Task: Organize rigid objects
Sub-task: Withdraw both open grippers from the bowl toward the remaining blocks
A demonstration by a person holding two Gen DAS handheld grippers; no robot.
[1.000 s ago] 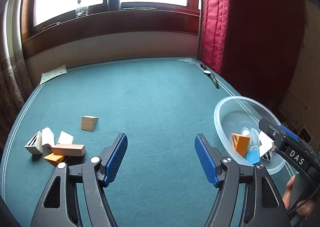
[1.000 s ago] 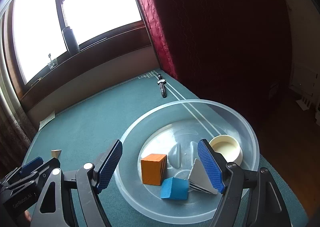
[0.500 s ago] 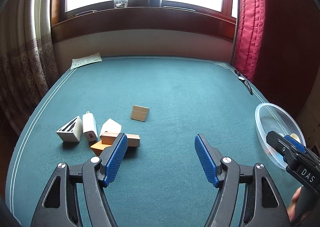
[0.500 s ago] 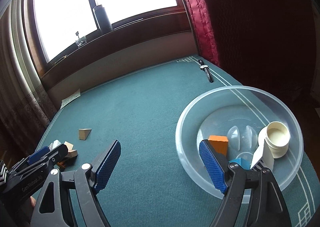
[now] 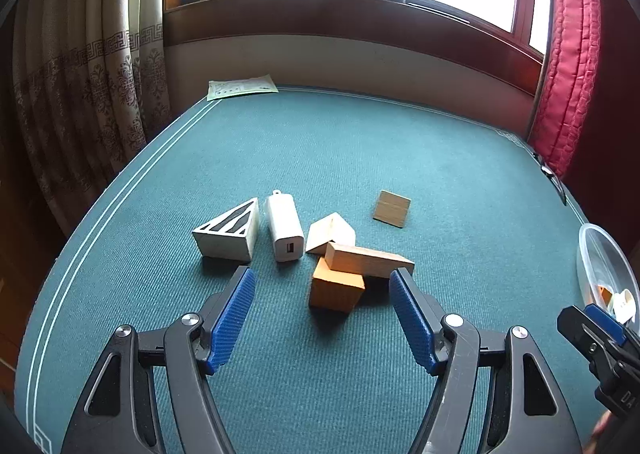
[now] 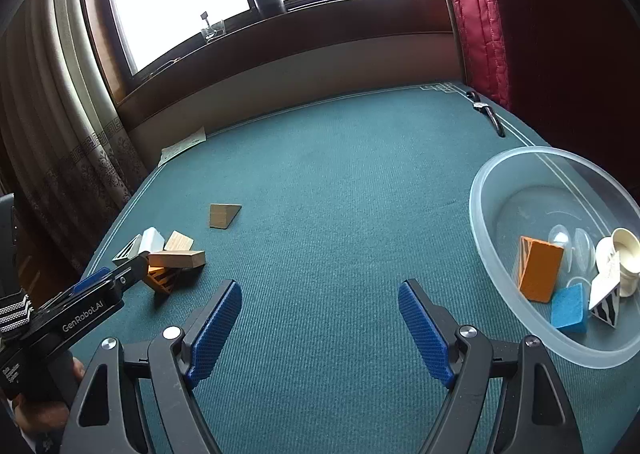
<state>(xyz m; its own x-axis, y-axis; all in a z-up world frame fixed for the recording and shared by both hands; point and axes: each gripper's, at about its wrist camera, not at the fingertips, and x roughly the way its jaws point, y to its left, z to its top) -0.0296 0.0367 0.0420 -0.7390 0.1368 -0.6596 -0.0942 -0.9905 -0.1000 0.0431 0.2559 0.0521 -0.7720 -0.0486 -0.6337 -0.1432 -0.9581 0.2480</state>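
Note:
A pile lies just ahead of my open left gripper point(image 5: 320, 278): an orange block point(image 5: 336, 290) between the fingertips but untouched, with a wooden bar point(image 5: 368, 260) resting on it. Behind them lie a pale wedge point(image 5: 330, 232), a white charger point(image 5: 284, 228) and a striped white prism point(image 5: 228, 232). A wooden wedge point(image 5: 392, 208) lies apart, farther back. My right gripper point(image 6: 320, 294) hangs open over bare cloth, with nothing between its fingers. To its right, the clear bowl point(image 6: 500, 190) holds an orange block point(image 6: 538, 274), a blue block point(image 6: 568, 308), a striped prism point(image 6: 606, 294) and a white cup point(image 6: 622, 250).
The green table cloth point(image 6: 340, 182) runs to a wall below a window. A paper sheet point(image 5: 242, 86) lies at the far left corner and a wristwatch point(image 6: 486, 112) at the far right edge. Patterned curtains hang left and a red curtain point(image 5: 568, 54) right.
Both grippers have swung left, away from the bowl. The pile now sits right at the left gripper's fingertips. The bowl has slid to the right side of the right wrist view.

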